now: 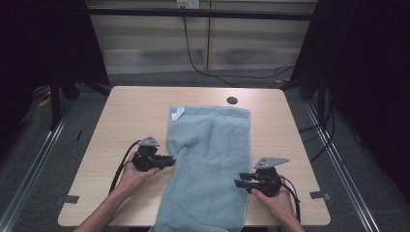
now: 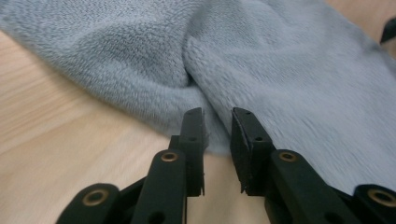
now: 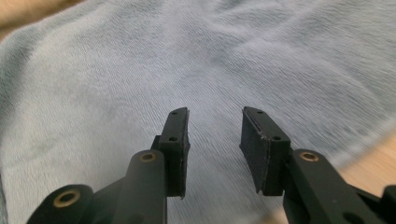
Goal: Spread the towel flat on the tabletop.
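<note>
Towel [image 1: 212,159] flat on table [image 1: 130,121] | left claw [image 2: 217,122] parted at edge | right claw [image 3: 215,122] parted

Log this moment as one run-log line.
scene: grey towel on table | left gripper: open, at towel's left edge | right gripper: open, at right edge

No words, numbers or brand marks can be read anywhere. The small white tag [image 1: 177,113] at the far left corner of the grey towel [image 1: 212,159] on the table [image 1: 130,111] is too small to show any print.
</note>
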`<action>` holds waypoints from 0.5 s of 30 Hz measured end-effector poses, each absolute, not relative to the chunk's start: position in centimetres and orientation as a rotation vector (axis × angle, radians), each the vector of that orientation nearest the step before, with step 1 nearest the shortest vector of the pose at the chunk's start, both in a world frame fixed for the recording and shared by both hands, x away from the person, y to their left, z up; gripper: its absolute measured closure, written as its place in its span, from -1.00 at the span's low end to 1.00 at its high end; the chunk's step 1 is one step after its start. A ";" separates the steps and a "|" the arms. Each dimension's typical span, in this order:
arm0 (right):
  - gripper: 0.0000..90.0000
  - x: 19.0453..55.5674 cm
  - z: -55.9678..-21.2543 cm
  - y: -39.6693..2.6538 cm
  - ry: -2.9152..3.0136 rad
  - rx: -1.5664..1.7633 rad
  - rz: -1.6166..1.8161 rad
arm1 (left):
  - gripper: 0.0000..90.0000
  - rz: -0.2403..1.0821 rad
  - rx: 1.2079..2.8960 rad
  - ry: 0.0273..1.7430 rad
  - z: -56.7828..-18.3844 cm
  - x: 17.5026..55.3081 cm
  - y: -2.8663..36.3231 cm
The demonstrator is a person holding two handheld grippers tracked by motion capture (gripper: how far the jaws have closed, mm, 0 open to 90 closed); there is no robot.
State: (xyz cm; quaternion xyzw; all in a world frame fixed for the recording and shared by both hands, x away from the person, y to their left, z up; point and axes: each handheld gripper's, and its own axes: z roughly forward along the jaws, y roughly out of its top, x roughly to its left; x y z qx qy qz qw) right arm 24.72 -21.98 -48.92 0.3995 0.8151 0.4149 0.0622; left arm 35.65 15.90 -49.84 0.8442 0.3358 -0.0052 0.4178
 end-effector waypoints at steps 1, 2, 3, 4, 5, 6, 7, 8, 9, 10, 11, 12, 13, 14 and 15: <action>0.38 24.9 -49.1 -21.6 2.475 1.199 1.243 | 0.64 -0.014 2.122 0.845 -50.1 35.8 15.5; 0.38 25.1 -49.4 -21.4 2.488 1.195 1.238 | 0.63 -0.020 2.126 0.836 -50.4 35.9 15.3; 0.37 25.2 -49.6 -21.1 2.497 1.192 1.234 | 0.60 -0.028 2.114 0.836 -50.5 35.9 15.0; 0.36 25.3 -49.8 -21.0 2.509 1.188 1.220 | 0.58 -0.027 2.117 0.830 -50.5 36.0 14.9; 0.36 25.4 -50.1 -20.8 2.520 1.187 1.194 | 0.58 -0.023 2.114 0.827 -50.5 36.0 14.7; 0.36 25.4 -50.1 -20.8 2.513 1.181 1.204 | 0.60 -0.001 2.124 0.823 -50.5 36.1 14.6; 0.38 25.5 -50.1 -20.9 2.514 1.179 1.200 | 0.70 0.015 2.130 0.823 -50.5 36.3 14.6; 0.42 25.6 -50.1 -21.1 2.509 1.169 1.177 | 0.73 0.015 2.135 0.822 -50.5 36.5 14.5; 0.44 25.7 -50.0 -21.2 2.498 1.166 1.147 | 0.75 0.026 2.144 0.832 -50.4 36.7 14.5; 0.47 25.9 -50.1 -21.5 2.497 1.168 1.152 | 0.79 0.074 2.160 0.840 -50.3 36.9 14.4; 0.53 26.1 -50.1 -21.8 2.494 1.184 1.149 | 0.79 0.105 2.164 0.847 -50.3 37.0 14.4; 0.54 26.4 -50.1 -22.1 2.481 1.176 1.143 | 0.79 0.119 2.157 0.852 -50.3 37.2 14.4; 0.54 26.6 -50.1 -22.4 2.476 1.178 1.128 | 0.79 0.140 2.154 0.862 -50.4 37.4 14.5; 0.54 26.9 -50.0 -22.7 2.467 1.180 1.111 | 0.80 0.146 2.147 0.872 -50.4 37.8 14.7; 0.54 27.2 -50.0 -22.9 2.454 1.179 1.088 | 0.81 0.155 2.140 0.892 -50.4 38.2 14.9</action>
